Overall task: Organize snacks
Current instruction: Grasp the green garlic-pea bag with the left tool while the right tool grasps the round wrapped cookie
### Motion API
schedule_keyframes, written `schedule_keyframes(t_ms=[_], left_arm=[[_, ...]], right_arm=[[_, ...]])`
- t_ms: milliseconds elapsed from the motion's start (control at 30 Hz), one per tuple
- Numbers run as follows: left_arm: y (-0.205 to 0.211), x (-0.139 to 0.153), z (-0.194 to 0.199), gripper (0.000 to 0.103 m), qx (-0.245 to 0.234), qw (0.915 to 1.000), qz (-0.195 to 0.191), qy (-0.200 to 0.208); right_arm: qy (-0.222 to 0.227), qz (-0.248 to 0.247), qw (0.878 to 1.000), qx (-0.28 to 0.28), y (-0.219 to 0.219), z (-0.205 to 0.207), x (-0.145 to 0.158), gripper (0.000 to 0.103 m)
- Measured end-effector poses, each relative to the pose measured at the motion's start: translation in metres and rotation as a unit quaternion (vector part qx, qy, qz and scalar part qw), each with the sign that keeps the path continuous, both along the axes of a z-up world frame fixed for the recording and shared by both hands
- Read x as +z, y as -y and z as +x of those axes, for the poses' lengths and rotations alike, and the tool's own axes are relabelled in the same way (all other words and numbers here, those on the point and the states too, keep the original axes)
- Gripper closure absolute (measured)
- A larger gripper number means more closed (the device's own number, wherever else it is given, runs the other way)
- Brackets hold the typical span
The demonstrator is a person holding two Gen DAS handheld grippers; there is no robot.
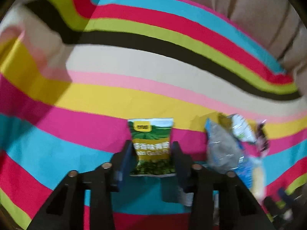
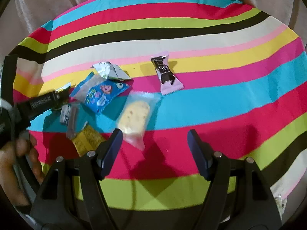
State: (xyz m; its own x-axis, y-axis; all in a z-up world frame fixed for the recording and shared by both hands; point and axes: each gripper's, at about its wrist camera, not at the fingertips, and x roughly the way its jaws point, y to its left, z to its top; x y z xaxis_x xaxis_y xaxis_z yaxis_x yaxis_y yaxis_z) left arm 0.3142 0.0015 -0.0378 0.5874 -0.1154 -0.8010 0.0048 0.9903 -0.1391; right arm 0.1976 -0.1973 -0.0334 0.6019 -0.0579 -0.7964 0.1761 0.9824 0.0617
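- A green foil snack packet printed with peas (image 1: 152,145) is pinched between the pads of the left gripper (image 1: 153,157), above the striped multicoloured tablecloth (image 1: 134,61).
- The right gripper (image 2: 155,143) is spread wide, with nothing between its fingers.
- A clear-wrapped pale yellow cake (image 2: 134,117) is seen just ahead of it, beside a blue cartoon-printed packet (image 2: 101,94).
- A pink-and-black wrapped sweet (image 2: 167,74) lies apart on the cloth.

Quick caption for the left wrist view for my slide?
Left gripper jaws closed on a green pea snack packet above the striped tablecloth.
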Motion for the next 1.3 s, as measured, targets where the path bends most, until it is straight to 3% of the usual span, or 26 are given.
schedule_keyframes(t_ms=[67,133,600,800,833,900,967,1300], left_arm=[[0.009,-0.001,0.001,0.064,-0.012,0.9993,0.033,0.007],[0.012,-0.001,0.0,0.064,-0.015,0.999,0.041,0.011],[-0.007,-0.003,-0.028,0.07,-0.002,0.9997,0.015,0.019],[-0.013,0.0,-0.039,0.07,0.0,0.9996,0.015,0.024],[-0.014,0.002,-0.04,0.07,0.001,0.9995,0.016,0.026],[-0.014,0.004,-0.044,0.07,0.001,0.9994,0.018,0.031],[-0.016,0.008,-0.05,0.07,0.002,0.9991,0.019,0.037],[-0.007,0.026,-0.077,0.071,0.008,0.998,0.023,0.058]], right_arm=[[0.002,-0.004,1.0,0.001,-0.004,0.006,-0.002,0.03],[0.002,-0.013,1.0,0.003,-0.008,0.013,-0.004,0.03],[0.002,-0.031,0.999,0.008,-0.016,0.031,-0.015,0.026],[-0.017,-0.025,1.0,0.005,-0.012,0.038,-0.025,0.027],[-0.02,-0.022,1.0,0.007,-0.011,0.042,-0.028,0.03],[-0.011,-0.031,0.999,0.012,-0.012,0.043,-0.027,0.052],[-0.009,-0.035,0.999,0.015,-0.013,0.043,-0.027,0.062],[0.001,-0.023,1.0,0.016,-0.008,0.035,-0.024,0.065]])
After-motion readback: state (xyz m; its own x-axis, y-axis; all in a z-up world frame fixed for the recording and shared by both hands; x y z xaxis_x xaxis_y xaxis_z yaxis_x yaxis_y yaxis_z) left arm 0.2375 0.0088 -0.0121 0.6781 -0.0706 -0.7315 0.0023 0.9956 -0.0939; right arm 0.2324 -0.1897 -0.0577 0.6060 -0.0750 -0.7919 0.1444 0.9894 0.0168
